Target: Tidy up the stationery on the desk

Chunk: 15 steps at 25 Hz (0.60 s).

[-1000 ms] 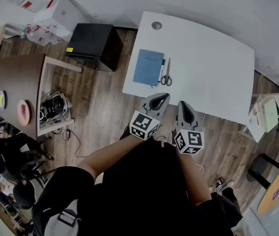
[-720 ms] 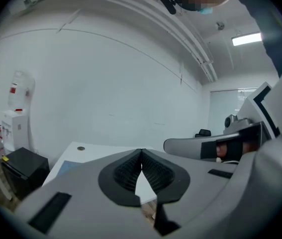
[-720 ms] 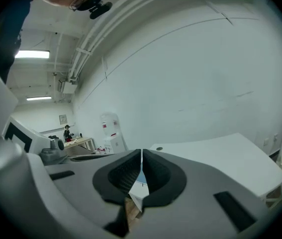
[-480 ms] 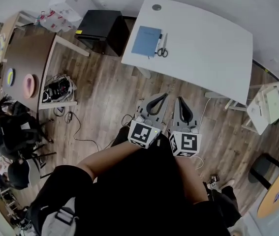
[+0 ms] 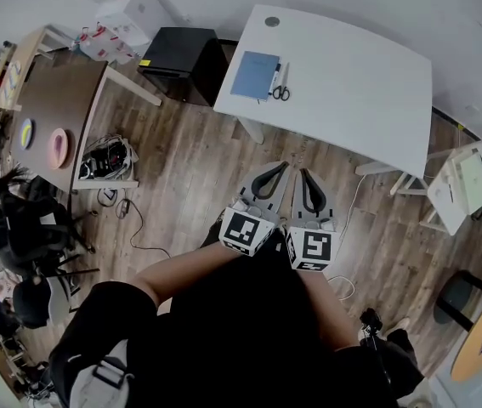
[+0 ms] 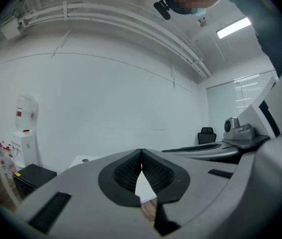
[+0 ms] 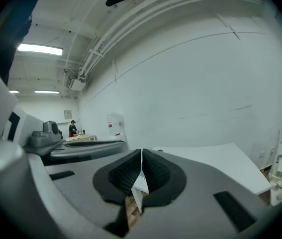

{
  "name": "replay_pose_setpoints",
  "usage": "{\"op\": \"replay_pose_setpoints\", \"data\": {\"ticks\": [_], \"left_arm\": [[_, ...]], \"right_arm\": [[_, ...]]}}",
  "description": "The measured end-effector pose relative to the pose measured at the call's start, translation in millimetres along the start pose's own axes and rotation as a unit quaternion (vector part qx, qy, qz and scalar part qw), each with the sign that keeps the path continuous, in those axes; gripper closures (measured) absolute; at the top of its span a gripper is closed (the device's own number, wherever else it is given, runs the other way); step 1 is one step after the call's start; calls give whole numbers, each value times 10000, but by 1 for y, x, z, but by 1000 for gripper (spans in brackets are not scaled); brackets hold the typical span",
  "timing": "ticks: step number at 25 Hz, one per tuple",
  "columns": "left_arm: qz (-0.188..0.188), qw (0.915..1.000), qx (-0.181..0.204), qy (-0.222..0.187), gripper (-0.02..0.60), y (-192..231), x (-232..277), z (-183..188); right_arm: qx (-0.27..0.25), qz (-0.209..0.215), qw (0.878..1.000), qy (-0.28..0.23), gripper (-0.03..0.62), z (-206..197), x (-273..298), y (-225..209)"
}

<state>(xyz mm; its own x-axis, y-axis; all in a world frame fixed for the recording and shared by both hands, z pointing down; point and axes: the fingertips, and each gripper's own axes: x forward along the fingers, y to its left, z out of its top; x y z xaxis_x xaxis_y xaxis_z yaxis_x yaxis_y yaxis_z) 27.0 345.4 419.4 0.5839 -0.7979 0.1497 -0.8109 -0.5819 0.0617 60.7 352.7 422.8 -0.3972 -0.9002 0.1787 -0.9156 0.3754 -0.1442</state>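
A white desk (image 5: 351,83) stands ahead, across a strip of wooden floor. On its far left part lie a blue notebook (image 5: 254,64), a pen (image 5: 273,76) beside it and black-handled scissors (image 5: 283,88). My left gripper (image 5: 284,167) and right gripper (image 5: 301,173) hang side by side over the floor, well short of the desk's near edge. Both are shut with nothing between the pads. In the left gripper view the left gripper (image 6: 141,153) points at the white wall, with the desk (image 6: 83,159) low at the left. In the right gripper view the right gripper (image 7: 141,153) has the desk (image 7: 220,158) to its right.
A black cabinet (image 5: 181,58) stands left of the desk, with white boxes (image 5: 130,11) behind it. A brown table (image 5: 53,100) and a tangle of cables (image 5: 109,160) are at the left. White shelving (image 5: 470,185) stands at the right. A water dispenser (image 6: 24,128) is by the wall.
Both grippers have drawn back from the desk's near edge toward the person's body, still side by side and shut. The desk now sits farther away in the head view.
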Motion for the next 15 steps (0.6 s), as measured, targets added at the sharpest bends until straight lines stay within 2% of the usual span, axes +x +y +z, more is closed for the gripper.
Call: {"op": "replay_pose_setpoints", "data": {"ticks": [7,15], "left_arm": [[-52,9999,7,-123,568,-15,-4,2],[-264,9994,71,-189,568,-24,-4,5]], "right_arm": [[-227,-95,9996,-119,559,4,-12,-3],[-353,-298,9989,-35,560,0,-21,-2]]}}
